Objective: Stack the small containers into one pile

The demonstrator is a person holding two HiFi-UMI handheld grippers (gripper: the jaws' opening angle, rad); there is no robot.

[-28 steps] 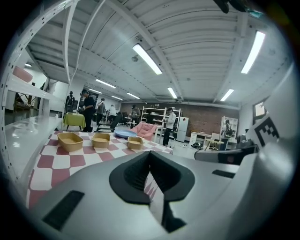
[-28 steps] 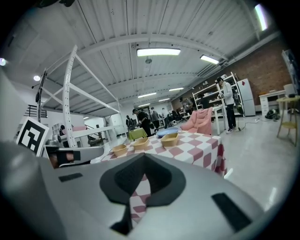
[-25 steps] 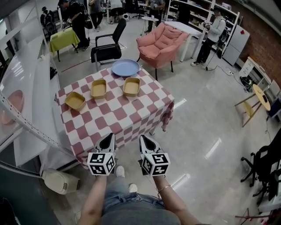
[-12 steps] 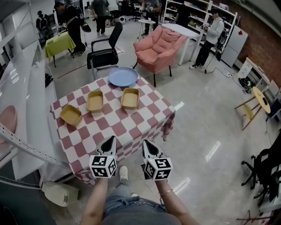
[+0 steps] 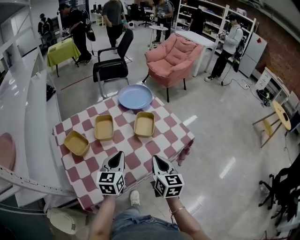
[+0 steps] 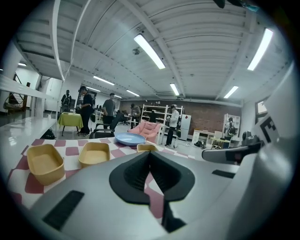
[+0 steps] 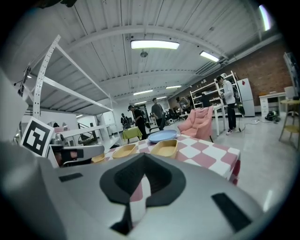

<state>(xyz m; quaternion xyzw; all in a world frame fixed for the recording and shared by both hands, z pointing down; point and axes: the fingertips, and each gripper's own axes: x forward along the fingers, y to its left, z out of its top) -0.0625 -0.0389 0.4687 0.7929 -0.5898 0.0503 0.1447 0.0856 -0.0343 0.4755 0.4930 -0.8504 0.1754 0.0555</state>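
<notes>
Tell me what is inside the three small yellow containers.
Nothing shows: the left small yellow container, the middle container and the right container have bare bottoms. The red-and-white checked tablecloth beneath each is covered.

It was a big open lab or workshop hall. Far beyond the left gripper [image 5: 116, 159] stood a black office chair [image 5: 111, 68] and a yellow-covered table [image 5: 63, 47]. Ahead and to the right of the right gripper [image 5: 158, 161] were white shelving [image 5: 215, 10], a brick wall [image 5: 281, 47] and a polished grey floor [image 5: 220, 136], with people [image 5: 233, 40] standing about. Strip lights [image 6: 150, 45] lined the bare ceiling.
</notes>
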